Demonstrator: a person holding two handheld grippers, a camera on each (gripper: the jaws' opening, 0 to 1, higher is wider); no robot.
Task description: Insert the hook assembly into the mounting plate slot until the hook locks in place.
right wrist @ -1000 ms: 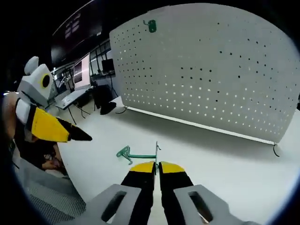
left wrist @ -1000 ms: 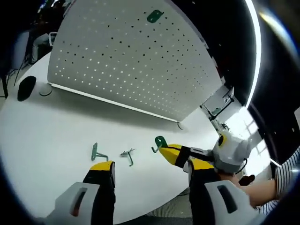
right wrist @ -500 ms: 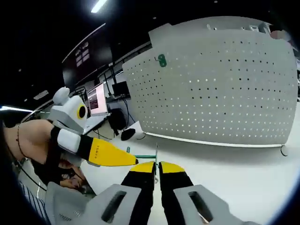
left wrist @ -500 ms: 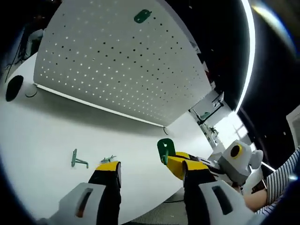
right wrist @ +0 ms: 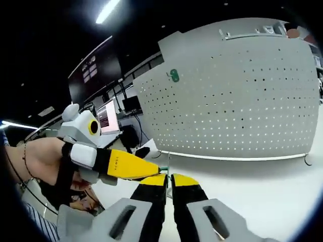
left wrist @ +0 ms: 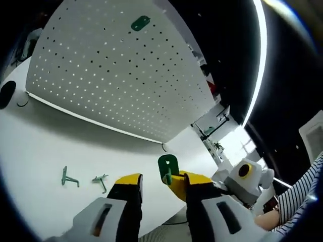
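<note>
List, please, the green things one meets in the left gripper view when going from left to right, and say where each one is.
Hook lying on the table → second hook lying on the table → hook mounted high on the pegboard → hook held up by the right gripper.

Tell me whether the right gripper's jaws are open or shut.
Shut. In the right gripper view the right gripper has its two yellow-tipped jaws pressed together on the green hook, whose thin wire rises between the tips.

White table point(left wrist: 45, 136) w/ upright pegboard point(left wrist: 116, 75), two loose green hooks point(left wrist: 68, 177) point(left wrist: 101, 180).
</note>
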